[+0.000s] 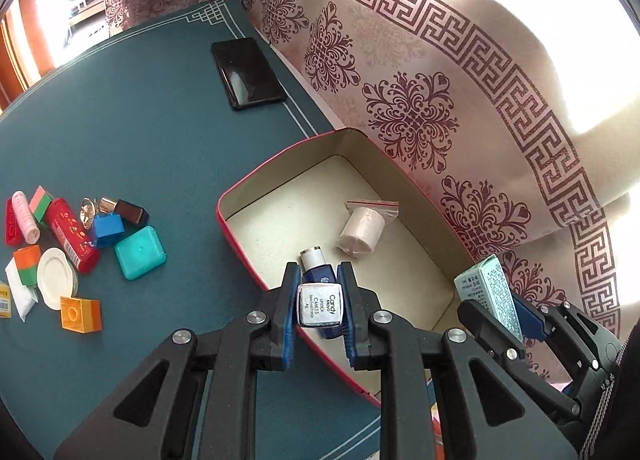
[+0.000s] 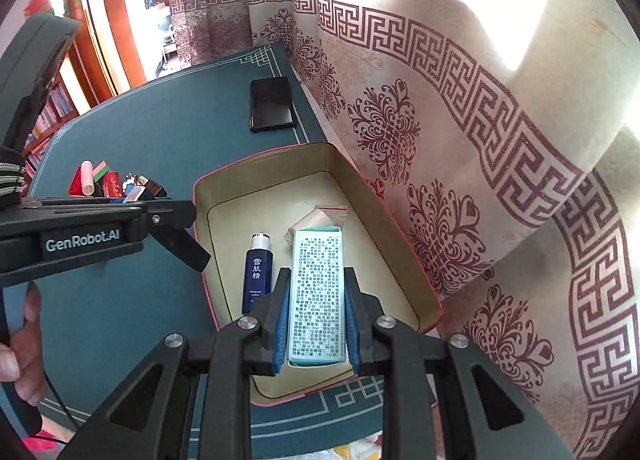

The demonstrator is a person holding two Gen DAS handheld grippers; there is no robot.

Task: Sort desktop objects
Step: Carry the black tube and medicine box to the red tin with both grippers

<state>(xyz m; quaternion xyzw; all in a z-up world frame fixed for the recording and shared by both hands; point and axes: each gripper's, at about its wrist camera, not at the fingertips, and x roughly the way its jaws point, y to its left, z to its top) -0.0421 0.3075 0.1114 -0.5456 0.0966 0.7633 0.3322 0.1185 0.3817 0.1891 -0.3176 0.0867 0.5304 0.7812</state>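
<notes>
Left gripper point(image 1: 319, 310) clenched on small silver-capped lipstick tube point(image 1: 320, 310), over red-rimmed cream box point(image 1: 224, 200) near edge, 6 o'clock. Right gripper point(image 2: 316, 322) clamping pale-green printed carton point(image 2: 317, 292) above box interior. Both light, rigid; tube likely slick, carton crushable, so mid-body side grip.

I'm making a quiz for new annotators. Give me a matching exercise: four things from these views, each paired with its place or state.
Things:
1. lipstick
2. pale green box
3. blue bottle
4. black phone

Places or states:
A. lying inside the red tin
B. held in the right hand-held gripper
C. flat on the green mat near the curtain
D. held in the left hand-held gripper

Pairs: 1-D, 2-B, 3-A, 4-C
</notes>
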